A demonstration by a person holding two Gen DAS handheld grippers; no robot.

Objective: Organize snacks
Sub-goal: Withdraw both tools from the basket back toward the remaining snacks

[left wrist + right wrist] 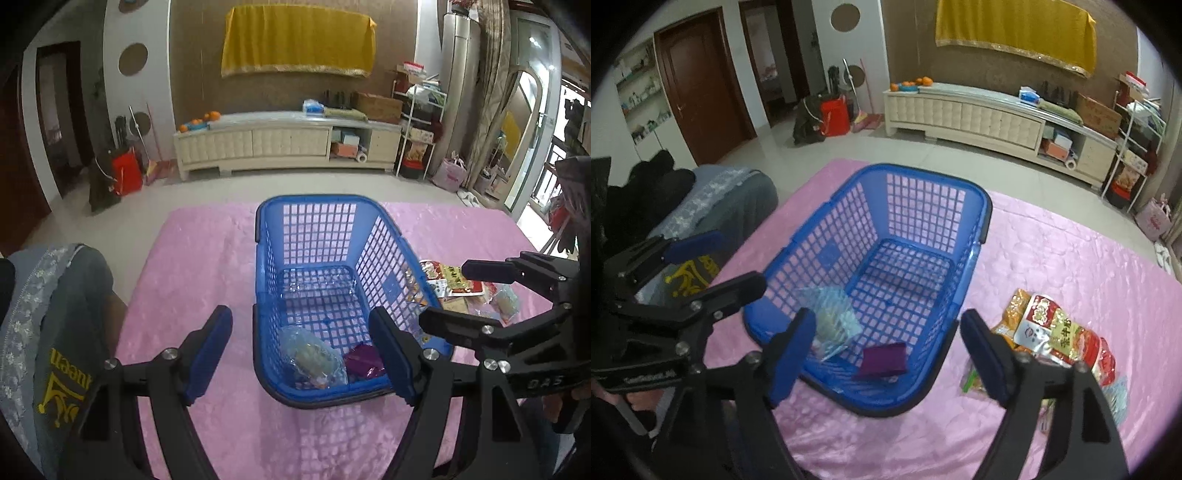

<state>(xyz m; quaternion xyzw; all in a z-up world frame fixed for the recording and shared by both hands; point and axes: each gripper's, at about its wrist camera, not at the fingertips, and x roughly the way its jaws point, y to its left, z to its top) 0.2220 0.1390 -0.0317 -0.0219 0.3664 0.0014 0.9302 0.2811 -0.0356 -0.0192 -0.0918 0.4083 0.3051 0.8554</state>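
A blue plastic basket [314,206] [975,206] stands on the pink cloth. In its near end lie a clear bluish snack bag [312,356] [831,317] and a small purple packet [364,363] [884,360]. A pile of snack packets [1060,332] [458,284], red, orange and silver, lies on the cloth right of the basket. My left gripper [301,354] is open and empty, above the basket's near end. My right gripper [886,352] is open and empty, above the basket's near right corner; it also shows in the left wrist view [450,295].
The pink cloth [207,266] [1071,258] covers the table. A grey cushion with yellow print [55,332] [713,221] lies at the left edge. Beyond are a tiled floor, a cream cabinet [288,144] and a yellow wall cloth.
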